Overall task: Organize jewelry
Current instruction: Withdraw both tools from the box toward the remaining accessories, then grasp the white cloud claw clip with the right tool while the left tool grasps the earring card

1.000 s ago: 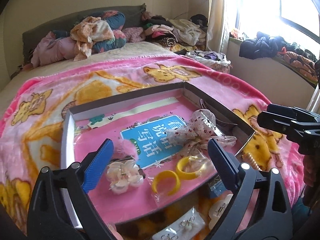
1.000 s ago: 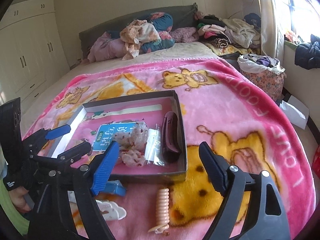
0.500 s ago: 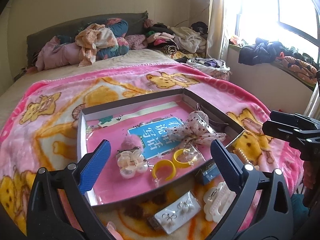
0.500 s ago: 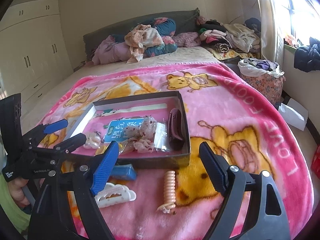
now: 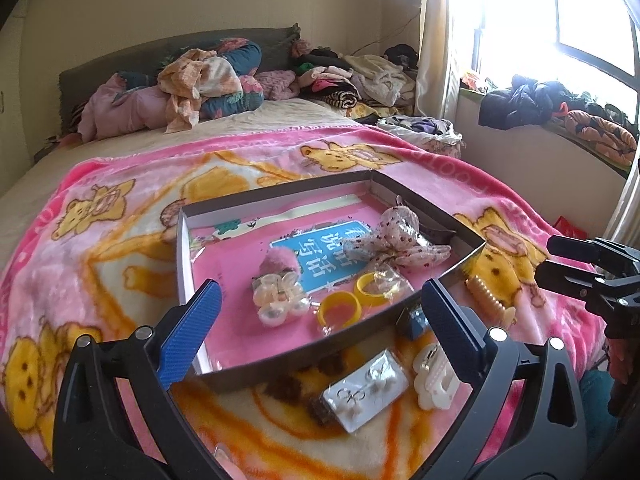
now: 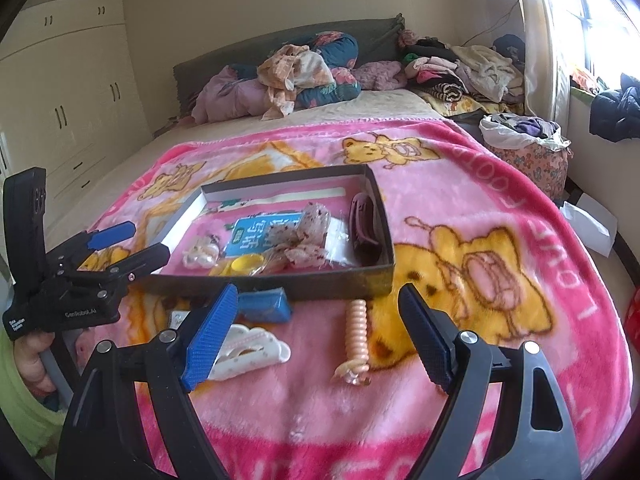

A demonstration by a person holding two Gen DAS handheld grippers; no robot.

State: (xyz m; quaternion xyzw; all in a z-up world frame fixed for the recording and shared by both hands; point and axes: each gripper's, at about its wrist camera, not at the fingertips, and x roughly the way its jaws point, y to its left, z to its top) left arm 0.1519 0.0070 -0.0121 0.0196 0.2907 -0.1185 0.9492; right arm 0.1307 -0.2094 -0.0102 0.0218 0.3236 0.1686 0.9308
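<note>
A shallow dark box (image 5: 304, 350) (image 6: 280, 282) lies on the pink blanket. It holds a pearl hair clip (image 5: 280, 304), yellow rings (image 5: 340, 314), a spotted bow (image 5: 394, 240) and a dark claw clip (image 6: 362, 232). In front of the box lie a white earring card (image 5: 366, 394), a white hair claw (image 5: 434, 376) (image 6: 248, 346), a blue item (image 6: 266, 306) and a peach spiral hair tie (image 6: 356, 332). My left gripper (image 5: 320, 332) is open and empty above the box's near edge. My right gripper (image 6: 316, 336) is open and empty, just short of the spiral tie.
The pink bear blanket (image 6: 460, 184) covers the bed. Piled clothes and bedding (image 5: 208, 80) lie at the headboard. A bag of clothes (image 6: 528, 144) stands by the bed's right side under the window. Wardrobe doors (image 6: 60, 112) are at left.
Both grippers have pulled back from the box and risen. More of the loose items in front of the box show now. Both stayed open and empty.
</note>
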